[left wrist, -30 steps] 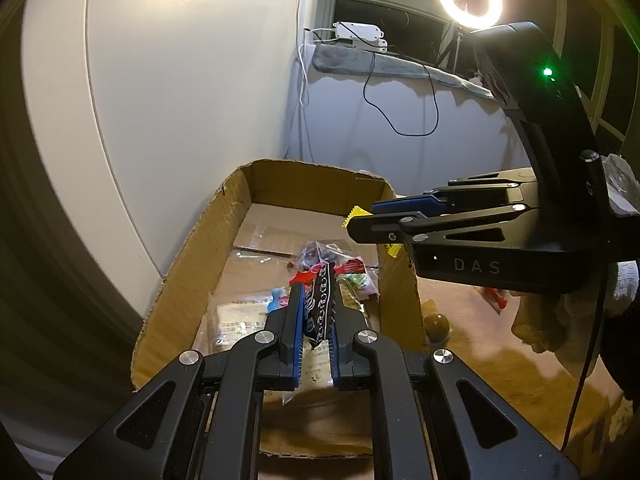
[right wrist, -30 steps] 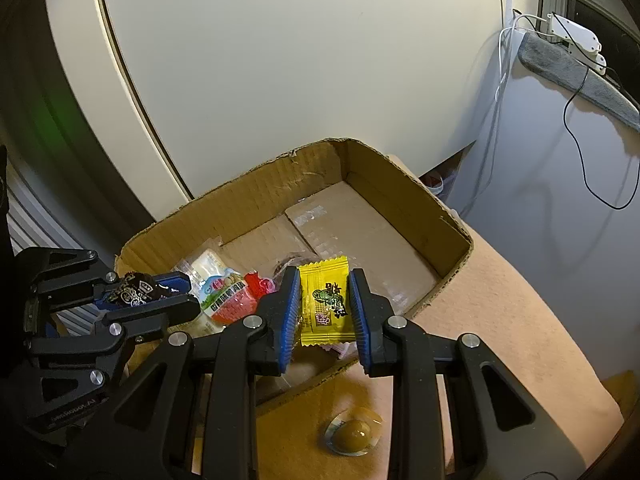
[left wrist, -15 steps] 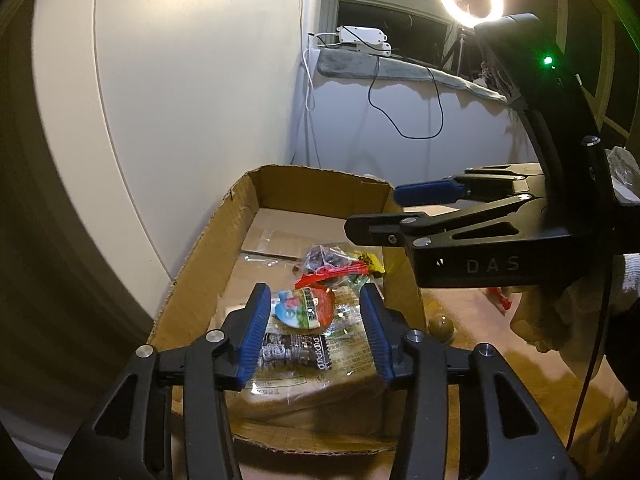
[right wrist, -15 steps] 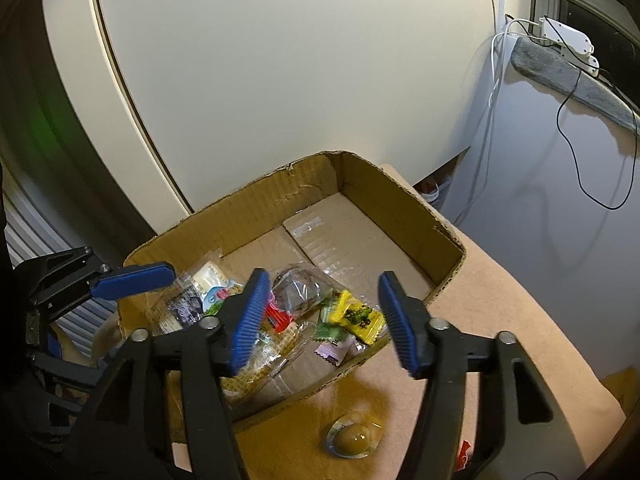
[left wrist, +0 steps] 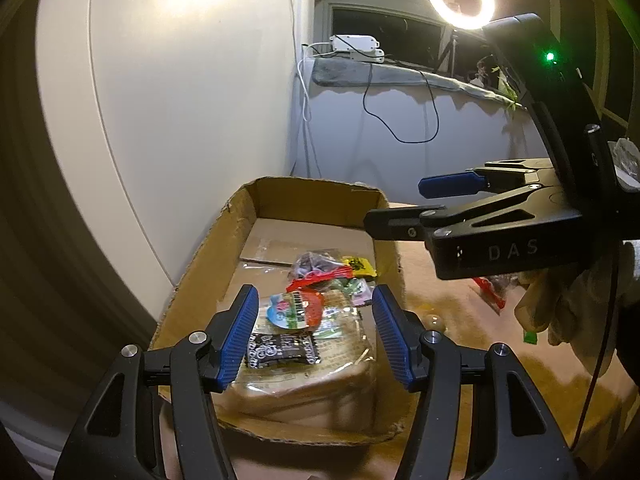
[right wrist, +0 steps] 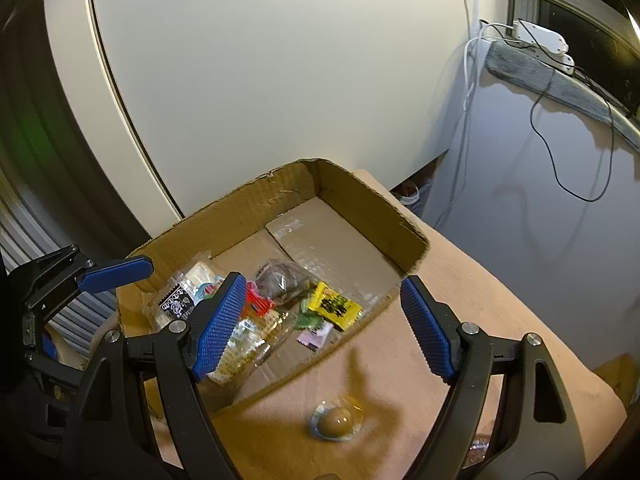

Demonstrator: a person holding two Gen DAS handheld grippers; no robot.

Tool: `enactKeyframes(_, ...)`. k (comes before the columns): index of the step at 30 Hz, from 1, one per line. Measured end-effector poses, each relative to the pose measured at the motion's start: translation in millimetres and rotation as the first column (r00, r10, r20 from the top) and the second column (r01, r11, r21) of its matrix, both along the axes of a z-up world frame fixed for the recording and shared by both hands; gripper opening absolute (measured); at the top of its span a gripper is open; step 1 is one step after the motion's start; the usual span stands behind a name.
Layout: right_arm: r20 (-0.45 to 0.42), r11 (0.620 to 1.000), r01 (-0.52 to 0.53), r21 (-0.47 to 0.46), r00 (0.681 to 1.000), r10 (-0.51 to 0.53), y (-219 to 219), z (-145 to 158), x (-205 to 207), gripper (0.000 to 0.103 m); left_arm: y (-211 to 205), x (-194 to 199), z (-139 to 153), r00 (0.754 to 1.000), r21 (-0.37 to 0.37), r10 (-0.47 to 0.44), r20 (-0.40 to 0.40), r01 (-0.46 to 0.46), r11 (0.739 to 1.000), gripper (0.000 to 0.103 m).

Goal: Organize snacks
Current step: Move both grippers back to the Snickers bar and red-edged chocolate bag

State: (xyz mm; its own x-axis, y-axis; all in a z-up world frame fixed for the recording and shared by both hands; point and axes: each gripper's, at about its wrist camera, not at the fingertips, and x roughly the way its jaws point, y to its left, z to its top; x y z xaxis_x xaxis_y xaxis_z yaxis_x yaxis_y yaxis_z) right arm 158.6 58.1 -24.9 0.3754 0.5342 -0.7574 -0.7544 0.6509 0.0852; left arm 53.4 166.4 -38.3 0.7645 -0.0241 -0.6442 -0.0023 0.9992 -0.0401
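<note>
The black snack packet [left wrist: 282, 350] is laid flat on a clear bread bag [left wrist: 308, 376] in the cardboard box [left wrist: 200, 280], long axis crosswise. The yellow candy packet [right wrist: 335, 305] lies slantwise. Both the left gripper [left wrist: 314, 338] and right gripper [right wrist: 324, 326] are seen with jaws opening, empty.

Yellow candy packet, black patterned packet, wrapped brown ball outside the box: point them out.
yellow candy packet [right wrist: 335, 305], right wrist view, printed face
black patterned packet [left wrist: 280, 351], left wrist view, wrapper's middle
wrapped brown ball [right wrist: 336, 421], right wrist view, ball's top
</note>
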Motion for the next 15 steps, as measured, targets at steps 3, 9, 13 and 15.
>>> enactKeyframes(3,0.006,1.0,0.013,0.001,1.0,-0.013,-11.8,4.2,-1.8,0.082,-6.2,-3.5,3.4,1.0,0.004,-0.007,0.009,0.007,1.0,0.059)
enactKeyframes(9,0.017,0.999,0.047,0.012,0.999,-0.047,-42.7,11.8,-6.9,0.082,-23.9,-9.4,9.9,0.999,0.017,-0.029,0.023,0.029,0.999,0.059)
enactKeyframes(13,0.028,0.997,0.073,0.021,0.997,-0.074,-68.5,17.4,-12.1,0.082,-39.6,-11.6,12.4,0.998,0.023,-0.052,0.029,0.051,0.998,0.059)
enactKeyframes(15,0.035,0.996,0.085,0.024,0.996,-0.086,-80.2,19.8,-15.0,0.082,-48.6,-11.9,13.3,0.997,0.023,-0.067,0.031,0.066,0.998,0.059)
